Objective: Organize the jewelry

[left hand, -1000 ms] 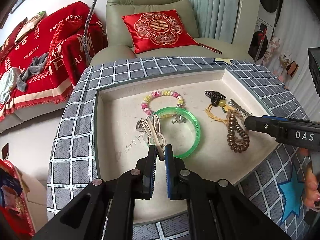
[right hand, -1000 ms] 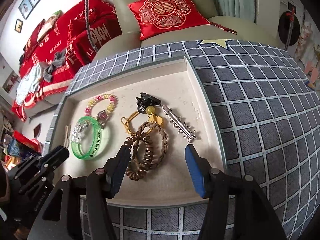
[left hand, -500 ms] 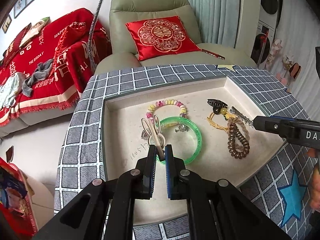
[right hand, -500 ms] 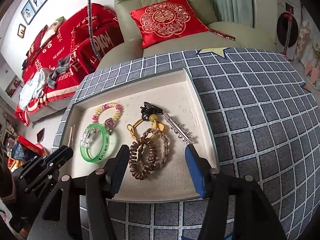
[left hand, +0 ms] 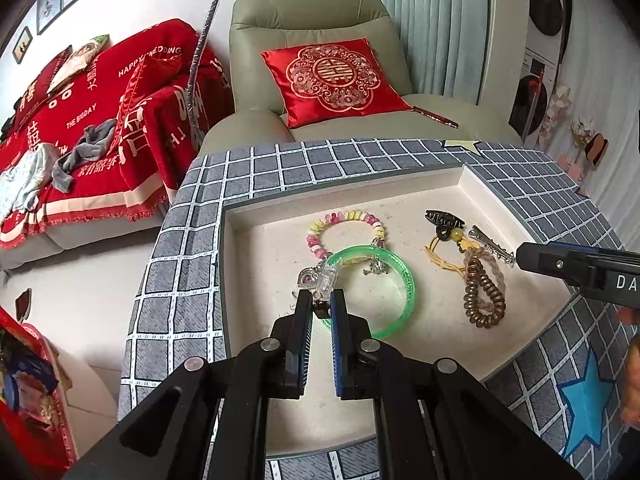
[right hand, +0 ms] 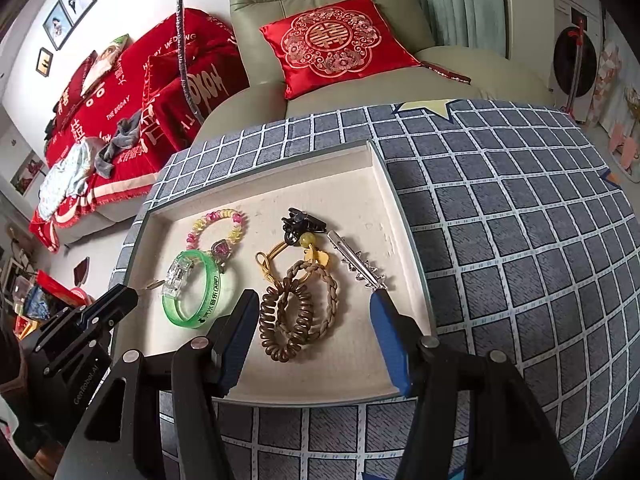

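grey checked cloth [right hand: 520,240] covers the surface under a shallow cream tray [right hand: 356,376]. inside the tray lies a translucent green bangle [left hand: 404,280], a clear plastic clip [left hand: 326,280] on its near-left rim. the left gripper [left hand: 321,310] is nearly shut, pinching a small dark piece just below that clip. the right gripper [right hand: 312,308] is spread wide above a brown coiled hair tie [right hand: 288,328], holding nothing.

My left black plastic gripper [left hand: 321,309] has two long arms with round silver screws and blue ribbed pads [left hand: 340,332] inside. My right black plastic gripper [right hand: 314,340] has the same silver screws and blue pads [right hand: 390,344]. White letters sit on each gripper's side.
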Demonstrator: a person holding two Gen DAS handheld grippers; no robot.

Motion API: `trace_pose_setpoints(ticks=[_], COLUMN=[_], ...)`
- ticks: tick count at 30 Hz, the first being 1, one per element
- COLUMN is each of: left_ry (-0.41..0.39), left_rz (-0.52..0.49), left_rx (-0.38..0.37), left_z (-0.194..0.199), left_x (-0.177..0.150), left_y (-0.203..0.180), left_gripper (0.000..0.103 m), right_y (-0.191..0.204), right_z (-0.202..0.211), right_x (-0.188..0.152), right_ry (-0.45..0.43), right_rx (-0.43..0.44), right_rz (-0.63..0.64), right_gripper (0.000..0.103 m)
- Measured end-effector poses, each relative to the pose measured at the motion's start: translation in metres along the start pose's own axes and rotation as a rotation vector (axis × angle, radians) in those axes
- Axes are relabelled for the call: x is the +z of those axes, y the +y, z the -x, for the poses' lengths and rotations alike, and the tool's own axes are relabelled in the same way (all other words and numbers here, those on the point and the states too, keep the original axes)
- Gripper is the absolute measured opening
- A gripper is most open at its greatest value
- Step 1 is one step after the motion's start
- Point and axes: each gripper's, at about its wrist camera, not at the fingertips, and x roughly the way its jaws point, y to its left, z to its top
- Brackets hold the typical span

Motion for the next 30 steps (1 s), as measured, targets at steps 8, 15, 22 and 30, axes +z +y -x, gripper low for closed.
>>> trace_pose_setpoints(ticks=[8,15,22,30], left_ry=[-0.033,-0.034,-0.030,-0.020], left_rz=[0.024,0.019,0.013,0.021], left_rx=[-0.004,0.001,0.016,0.028], left_z=[0.006,0.010,0.010,0.012], left_x=[-0.001,0.002,0.001,-0.004], left_y=[0.000,0.002,0.002,0.003], left_gripper=[0.103,0.103,0.103,0.103], right_y=[0.000,-0.001,0.013,0.016], right_z=[0.004,0.004,0.011,0.023], right_x=[0.002,0.001,-0.002,-0.007], right_ry=[-0.010,-0.011,-0.093,-0.180], right_rx=[-0.001,-0.011,-0.050,-0.068], right_rz=[-0.002,0.006,0.085,0.090], right_gripper=[0.062,0.065,0.092,0.103])
